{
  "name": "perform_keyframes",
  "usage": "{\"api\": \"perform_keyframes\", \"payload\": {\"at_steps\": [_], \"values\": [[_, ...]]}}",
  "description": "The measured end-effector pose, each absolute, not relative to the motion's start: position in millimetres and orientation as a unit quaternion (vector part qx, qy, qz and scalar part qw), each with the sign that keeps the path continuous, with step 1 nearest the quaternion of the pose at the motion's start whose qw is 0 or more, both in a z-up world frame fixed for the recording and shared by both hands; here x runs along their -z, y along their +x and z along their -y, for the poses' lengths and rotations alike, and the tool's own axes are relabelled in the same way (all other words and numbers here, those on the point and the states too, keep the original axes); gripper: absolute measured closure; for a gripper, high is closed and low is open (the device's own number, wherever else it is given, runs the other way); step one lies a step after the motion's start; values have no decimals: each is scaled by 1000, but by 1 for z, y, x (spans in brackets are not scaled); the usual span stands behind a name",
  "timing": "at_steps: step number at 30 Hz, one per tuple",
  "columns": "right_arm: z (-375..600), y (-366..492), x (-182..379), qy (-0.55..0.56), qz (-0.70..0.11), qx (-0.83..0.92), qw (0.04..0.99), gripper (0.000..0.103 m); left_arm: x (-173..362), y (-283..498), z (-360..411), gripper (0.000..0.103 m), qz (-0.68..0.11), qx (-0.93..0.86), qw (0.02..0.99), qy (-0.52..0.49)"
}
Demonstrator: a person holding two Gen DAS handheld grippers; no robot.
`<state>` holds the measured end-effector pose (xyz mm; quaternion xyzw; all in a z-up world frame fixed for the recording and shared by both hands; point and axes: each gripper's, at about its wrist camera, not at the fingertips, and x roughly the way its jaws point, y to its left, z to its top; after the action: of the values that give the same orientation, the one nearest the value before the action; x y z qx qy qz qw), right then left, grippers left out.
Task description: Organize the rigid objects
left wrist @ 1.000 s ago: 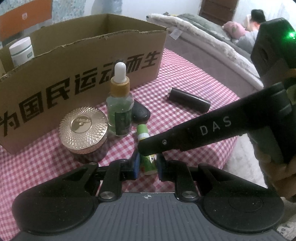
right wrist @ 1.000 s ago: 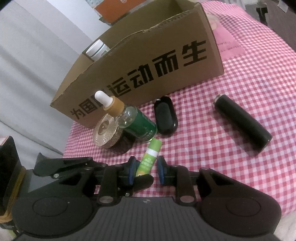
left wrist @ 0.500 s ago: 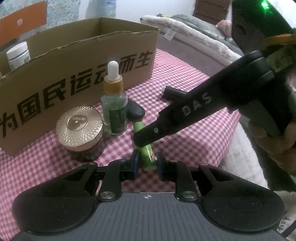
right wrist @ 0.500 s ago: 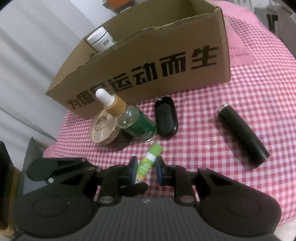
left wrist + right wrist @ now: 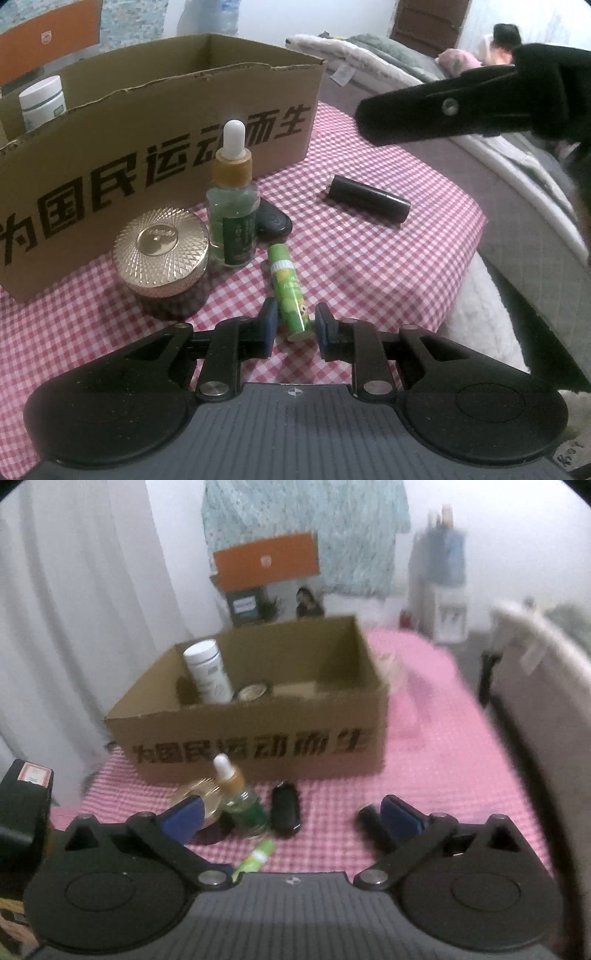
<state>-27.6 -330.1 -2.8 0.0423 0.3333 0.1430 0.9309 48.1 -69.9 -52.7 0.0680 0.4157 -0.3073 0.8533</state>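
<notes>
1. The green lip balm tube [image 5: 287, 291] is a slim cylinder with a lime-green printed label, a white band near its far end and a pale cap end nearest the camera. It lies on the red-and-white checked tabletop [image 5: 369, 266], pointing away towards the box.
2. The left gripper [image 5: 293, 326] has its fingers [image 5: 269, 325] drawn in narrow around the near end of the tube; the blue pads sit on either side of it, and a sliver of gap shows on each side, so a firm hold cannot be confirmed.
3. The right gripper [image 5: 291, 812] has its fingers [image 5: 400, 814] spreading to their widest, with nothing between them. In the left wrist view one of its black fingers [image 5: 436, 112] hangs above the cloth at upper right.
4. Just beyond the tube stand a gold-lidded jar [image 5: 162, 254] and a green dropper bottle [image 5: 232, 214], side by side and close together.
5. A flat black oval case [image 5: 273, 221] lies just behind the bottle, near the tube's far tip.
6. A black cylinder [image 5: 369, 197] lies on its side well to the right.
7. The open cardboard box [image 5: 166, 162] with black printed characters stands behind them all; a white bottle [image 5: 208, 672] stands inside in one corner.
</notes>
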Motion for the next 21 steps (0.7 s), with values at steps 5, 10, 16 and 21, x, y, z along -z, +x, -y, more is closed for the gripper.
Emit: {"api": "perform_keyframes", "payload": {"at_steps": [5,10,16,21], "values": [[324,-36,-13,-33,-304,-104,946,0,54,44,70,81,-415,293,860,54],[319,-39,-22,-59,-270,-106,955,0,55,42,71,81,-414,273,868,25],[323,-34,-16,7,-293,-164,942,0,57,34,76,81,-404,235,884,-2],[325,-1,18,95,-407,-182,890,2,58,28,88,82,-390,207,897,13]]}}
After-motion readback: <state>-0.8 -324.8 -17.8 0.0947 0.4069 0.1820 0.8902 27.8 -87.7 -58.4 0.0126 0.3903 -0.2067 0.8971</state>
